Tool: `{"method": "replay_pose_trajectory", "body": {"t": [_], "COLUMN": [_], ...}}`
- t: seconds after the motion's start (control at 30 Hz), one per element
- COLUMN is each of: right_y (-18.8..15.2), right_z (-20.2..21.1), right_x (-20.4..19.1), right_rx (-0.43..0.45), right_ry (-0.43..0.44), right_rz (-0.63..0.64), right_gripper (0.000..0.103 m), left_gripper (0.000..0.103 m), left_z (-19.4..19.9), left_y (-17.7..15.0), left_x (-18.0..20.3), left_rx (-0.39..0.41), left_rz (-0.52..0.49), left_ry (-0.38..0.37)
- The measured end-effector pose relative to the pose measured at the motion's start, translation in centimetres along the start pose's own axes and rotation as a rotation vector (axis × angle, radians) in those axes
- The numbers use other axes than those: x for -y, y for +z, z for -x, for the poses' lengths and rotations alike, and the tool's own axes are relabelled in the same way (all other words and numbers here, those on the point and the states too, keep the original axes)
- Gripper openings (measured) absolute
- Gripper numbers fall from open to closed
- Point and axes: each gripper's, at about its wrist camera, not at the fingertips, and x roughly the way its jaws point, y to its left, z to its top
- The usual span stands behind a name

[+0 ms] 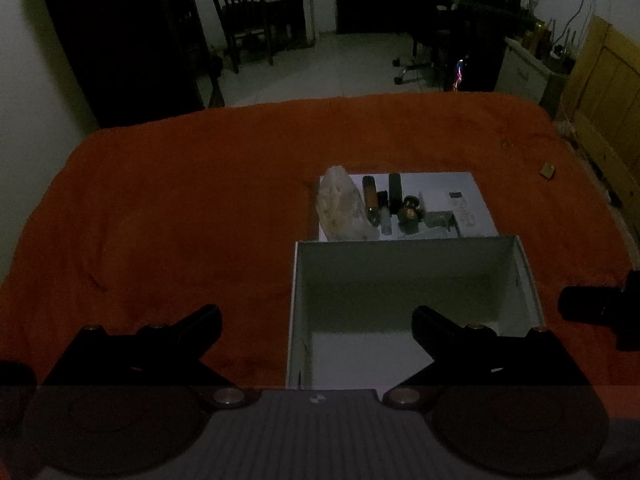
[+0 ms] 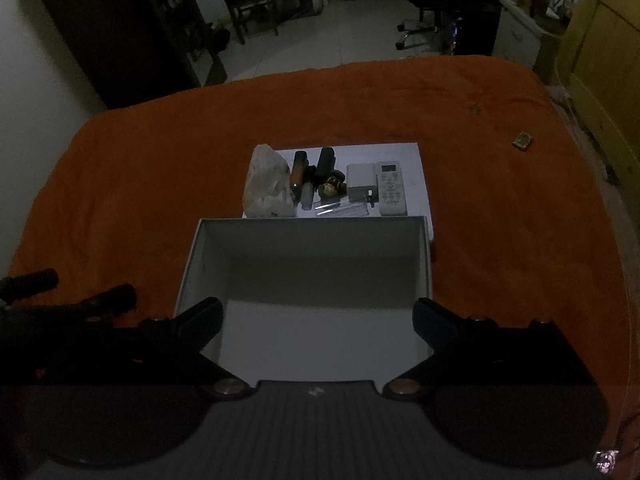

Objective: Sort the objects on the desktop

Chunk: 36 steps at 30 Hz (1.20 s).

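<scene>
An empty white box (image 1: 400, 280) (image 2: 308, 264) stands on the orange cloth. Behind it a white sheet (image 2: 384, 152) carries a crumpled clear bag (image 2: 266, 182), a brown tube (image 2: 299, 168), a black case (image 2: 325, 162), a small round figure (image 2: 332, 186), a white charger (image 2: 360, 182) and a white remote (image 2: 392, 188). They also show in the left wrist view: bag (image 1: 344, 204), remote (image 1: 460, 208). My left gripper (image 1: 316, 320) is open and empty at the box's near left. My right gripper (image 2: 318, 314) is open and empty over the box's near edge.
The orange cloth (image 1: 180, 200) covers the whole table. A small yellowish packet (image 2: 522, 140) lies at the far right of the cloth. Beyond the table's far edge are a wooden chair (image 1: 244, 8), an office chair and a yellow door (image 1: 604, 92).
</scene>
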Motion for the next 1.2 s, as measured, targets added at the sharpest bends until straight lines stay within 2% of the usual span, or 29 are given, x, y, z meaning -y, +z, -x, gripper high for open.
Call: {"method": "replay_pose_trajectory", "body": {"t": [0.23,0.33,0.47,0.67,0.8,1.07,1.2], "right_y": [0.6,0.3,-0.2,0.3,1.0,1.7,2.3], "right_z": [-0.6,-0.5,-0.3,-0.4,-0.2,0.0,0.6], "right_x": [1.3,-0.4,-2.5,-0.2,0.4,0.4,1.0], "right_rx": [-0.002,0.014,0.028,0.011,0.018,0.018,0.050], "right_ry": [-0.024,-0.060,-0.046,-0.012,-0.026,-0.010,-0.007], "right_rz": [0.001,0.023,0.000,-0.030,-0.023,-0.008,-0.026], "right_gripper": [0.103,0.103,0.103,0.103,0.103,0.103,0.103], "left_gripper": [0.103,0.103,0.103,0.103,0.103,0.103,0.103], "left_z": [-0.2,-0.2,0.1,0.1,-0.2,-0.4,-1.5], "left_y": [0.4,0.8,0.7,1.0,1.8,3.1,3.5], "left_x": [-0.1,-0.1,0.6,0.8,1.0,2.4,2.2], "left_rx": [-0.008,-0.015,0.003,0.009,-0.007,0.078,0.052], "left_rz": [0.022,0.020,-0.008,-0.004,0.016,-0.017,-0.004], "left_ry": [-0.003,-0.010,-0.008,-0.010,0.001,0.013,0.027]}}
